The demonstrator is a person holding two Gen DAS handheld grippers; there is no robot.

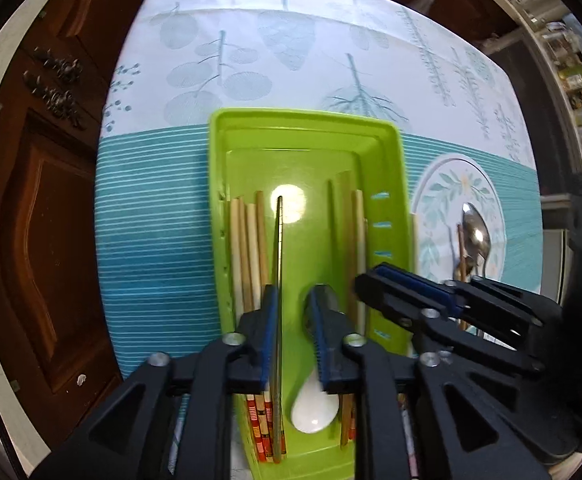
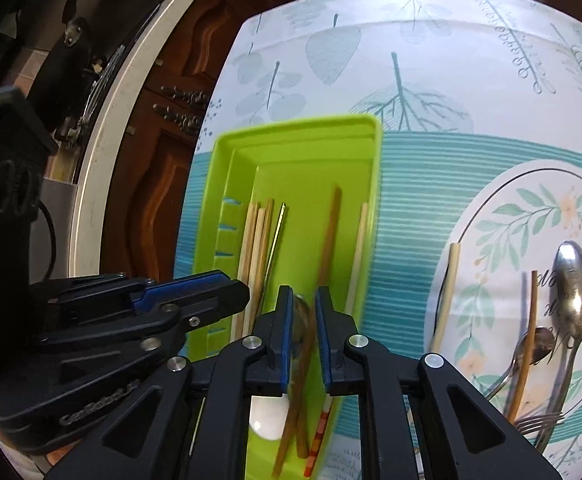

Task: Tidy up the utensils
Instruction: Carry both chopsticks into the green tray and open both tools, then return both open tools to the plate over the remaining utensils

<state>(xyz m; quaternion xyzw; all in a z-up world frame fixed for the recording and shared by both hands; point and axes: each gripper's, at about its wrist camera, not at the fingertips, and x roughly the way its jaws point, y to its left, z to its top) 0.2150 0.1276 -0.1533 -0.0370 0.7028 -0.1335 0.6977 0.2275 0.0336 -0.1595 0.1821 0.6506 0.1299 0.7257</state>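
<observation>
A green utensil tray (image 1: 307, 136) (image 2: 291, 140) lies on the table and holds several chopsticks (image 1: 247, 248) (image 2: 257, 236), a thin metal stick (image 1: 279, 280) and a white spoon (image 1: 315, 412) (image 2: 269, 416). My left gripper (image 1: 295, 296) hovers open over the tray, the metal stick lying along its left finger. My right gripper (image 2: 303, 296) (image 1: 375, 276) is open over the tray's right half, with a brown chopstick (image 2: 327, 248) passing between its fingers. A floral plate (image 2: 531, 216) (image 1: 447, 184) right of the tray holds a metal spoon (image 2: 575, 288) (image 1: 476, 232), a small spoon (image 2: 535, 346), a fork (image 2: 539, 420) and loose chopsticks (image 2: 449, 288).
The table wears a teal and white leaf-print cloth (image 1: 291, 40) (image 2: 431, 40). A dark wooden cabinet (image 1: 43, 208) (image 2: 163, 140) stands to the left of the table. Shelves with jars (image 1: 571, 80) are at far right.
</observation>
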